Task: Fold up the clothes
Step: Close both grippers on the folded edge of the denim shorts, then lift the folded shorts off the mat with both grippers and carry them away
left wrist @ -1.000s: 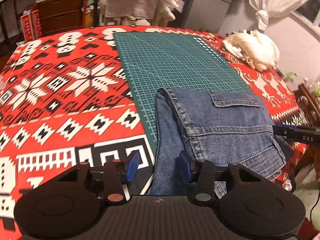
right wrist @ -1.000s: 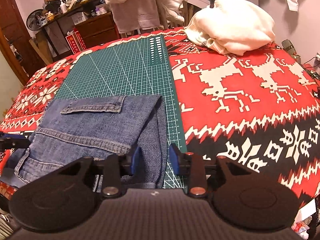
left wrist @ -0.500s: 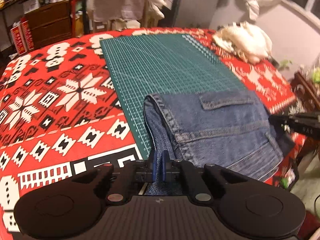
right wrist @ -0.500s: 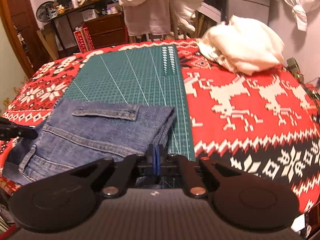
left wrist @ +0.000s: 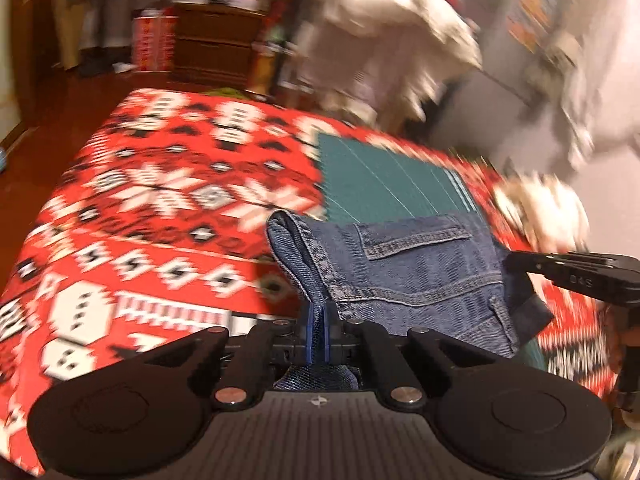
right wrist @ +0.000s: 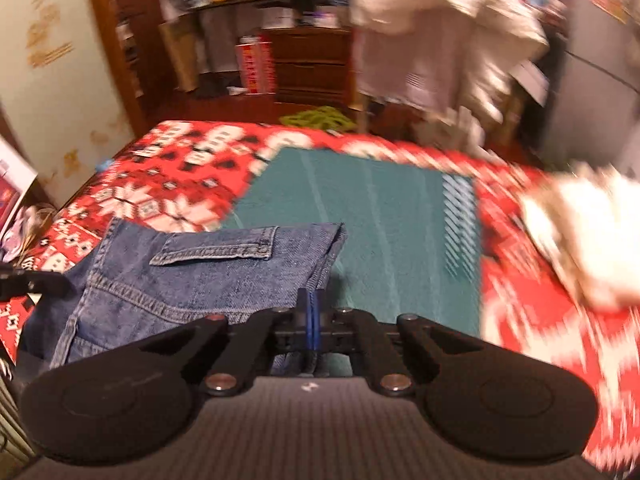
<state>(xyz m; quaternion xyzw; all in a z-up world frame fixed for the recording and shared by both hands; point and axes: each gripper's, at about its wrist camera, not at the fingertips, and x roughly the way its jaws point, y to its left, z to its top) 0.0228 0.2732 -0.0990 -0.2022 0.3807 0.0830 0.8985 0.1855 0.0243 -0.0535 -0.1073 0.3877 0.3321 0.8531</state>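
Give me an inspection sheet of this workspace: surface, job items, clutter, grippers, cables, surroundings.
Surface: red patterned blanket with a green cutting mat laid on it.
Job's things: folded blue jeans, pocket flap up, lifted at the near edge by both grippers.
Clutter: cream cloth bundle on the blanket, right of the mat, apart from the jeans.
Grippers: left gripper shut on the jeans' left fold; right gripper shut on their right edge.
Cables: nothing seen for certain; the view is blurred.
Surroundings: wooden drawers, pale garments hanging behind the table, cluttered shelves; details are blurred.
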